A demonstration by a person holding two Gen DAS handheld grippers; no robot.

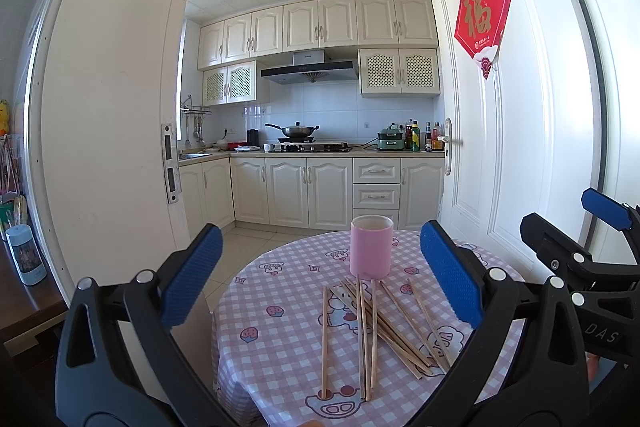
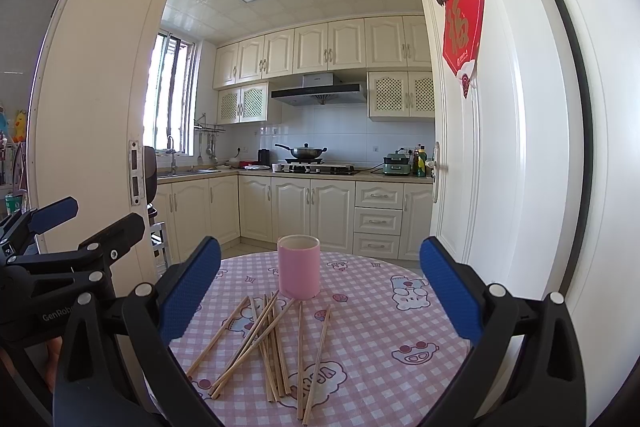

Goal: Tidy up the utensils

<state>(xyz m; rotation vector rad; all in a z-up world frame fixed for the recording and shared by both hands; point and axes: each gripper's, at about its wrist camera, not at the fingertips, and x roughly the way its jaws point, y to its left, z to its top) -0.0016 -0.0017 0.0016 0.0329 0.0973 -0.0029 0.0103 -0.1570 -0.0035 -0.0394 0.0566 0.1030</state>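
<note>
So both grippers are just hanging over a small round table [image 2: 400, 307] with a pink checked cartoon tablecloth, neither one touching anything. The left gripper [image 1: 320, 275] has its blue-padded fingers spread wide, nothing between them except the view of the table. Same deal with the right gripper [image 2: 320, 291]: jaws wide apart, holding nothing. In the left wrist view the right gripper pokes in at about 3 o'clock, and in the right wrist view the left one shows up at about 9 o'clock, so they sit side by side.

The stuff to sort: a pink cup [image 1: 371, 247] standing upright toward the far side of the table, roughly 12 o'clock from the pile. Just in front of it is a loose heap of wooden chopsticks [image 1: 374, 331] lying flat on the cloth, criss-crossed over each other, with a few tips reaching right up to the base of the cup. I can't get an exact count since they overlap, but it's around 10. From the right wrist view the heap [image 2: 268, 339] fans toward 7 o'clock, with 2 sticks lying apart on the 5 o'clock side.

Behind the table an open white door [image 1: 500, 127] with a red paper decoration [image 1: 482, 19] sits at 2 o'clock.
</note>
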